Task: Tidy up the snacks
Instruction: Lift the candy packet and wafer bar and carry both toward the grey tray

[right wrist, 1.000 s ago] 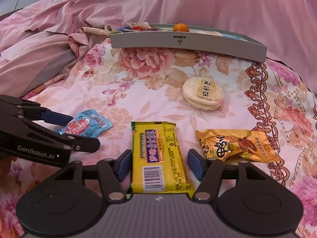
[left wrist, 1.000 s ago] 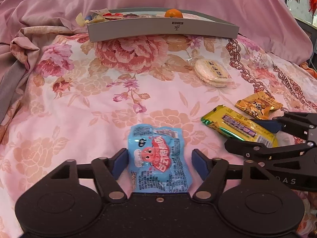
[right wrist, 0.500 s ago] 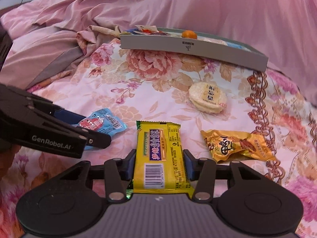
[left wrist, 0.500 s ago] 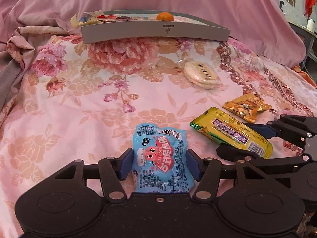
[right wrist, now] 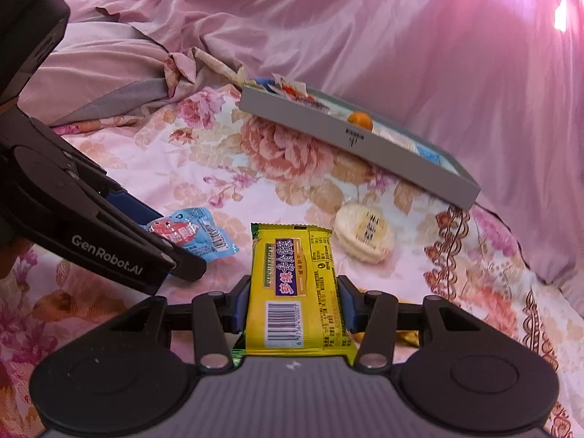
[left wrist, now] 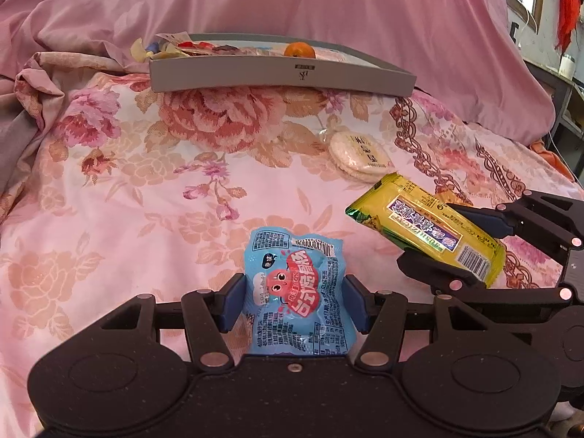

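Observation:
My left gripper is shut on a blue snack packet with a red cartoon face and holds it above the floral bedspread. My right gripper is shut on a yellow snack bar and holds it lifted; the bar also shows in the left wrist view. The blue packet shows in the right wrist view between the left gripper's fingers. A grey tray with several snacks and a small orange lies at the far side of the bed.
A round rice cracker in clear wrap lies on the bedspread between the grippers and the tray, also seen in the right wrist view. Rumpled pink bedding rises behind the tray. A bit of an orange-yellow packet peeks under the right gripper.
Both grippers have closed on their snacks and lifted them off the bedspread. The right gripper has tilted and moved forward, leaving the orange-yellow packet beneath it.

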`<state>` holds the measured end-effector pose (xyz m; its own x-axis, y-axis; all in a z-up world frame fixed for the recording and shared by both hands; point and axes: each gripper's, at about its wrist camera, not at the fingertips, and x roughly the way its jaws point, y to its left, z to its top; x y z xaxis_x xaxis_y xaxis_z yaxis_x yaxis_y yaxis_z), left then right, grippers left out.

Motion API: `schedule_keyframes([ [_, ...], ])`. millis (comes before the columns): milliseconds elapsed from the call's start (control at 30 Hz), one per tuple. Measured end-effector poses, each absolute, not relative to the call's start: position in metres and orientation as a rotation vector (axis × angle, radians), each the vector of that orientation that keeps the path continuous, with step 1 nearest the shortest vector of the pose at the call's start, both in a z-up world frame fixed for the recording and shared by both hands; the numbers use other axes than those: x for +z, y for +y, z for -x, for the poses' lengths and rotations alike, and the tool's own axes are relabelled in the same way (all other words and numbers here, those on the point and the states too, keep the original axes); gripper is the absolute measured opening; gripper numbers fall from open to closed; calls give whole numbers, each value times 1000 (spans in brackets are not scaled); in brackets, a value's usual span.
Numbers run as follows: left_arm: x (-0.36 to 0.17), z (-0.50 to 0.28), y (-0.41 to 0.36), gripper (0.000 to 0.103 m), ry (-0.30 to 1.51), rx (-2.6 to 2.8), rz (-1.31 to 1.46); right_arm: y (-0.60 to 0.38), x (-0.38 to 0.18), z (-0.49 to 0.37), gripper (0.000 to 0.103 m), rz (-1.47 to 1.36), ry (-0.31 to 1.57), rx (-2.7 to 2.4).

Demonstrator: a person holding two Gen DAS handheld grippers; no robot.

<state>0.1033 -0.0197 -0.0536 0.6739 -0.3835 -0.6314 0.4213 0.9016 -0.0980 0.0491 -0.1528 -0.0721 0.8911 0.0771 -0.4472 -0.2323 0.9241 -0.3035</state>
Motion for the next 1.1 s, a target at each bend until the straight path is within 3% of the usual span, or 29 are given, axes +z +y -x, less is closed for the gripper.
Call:
schedule_keyframes([
  [500, -29, -110, -7, 59, 581, -414, 67, -158, -62, -47, 52, 347, 375, 150],
  [1100, 81, -219, -31, 59, 408, -331, 141, -199, 19, -129, 52, 264, 263, 147],
])
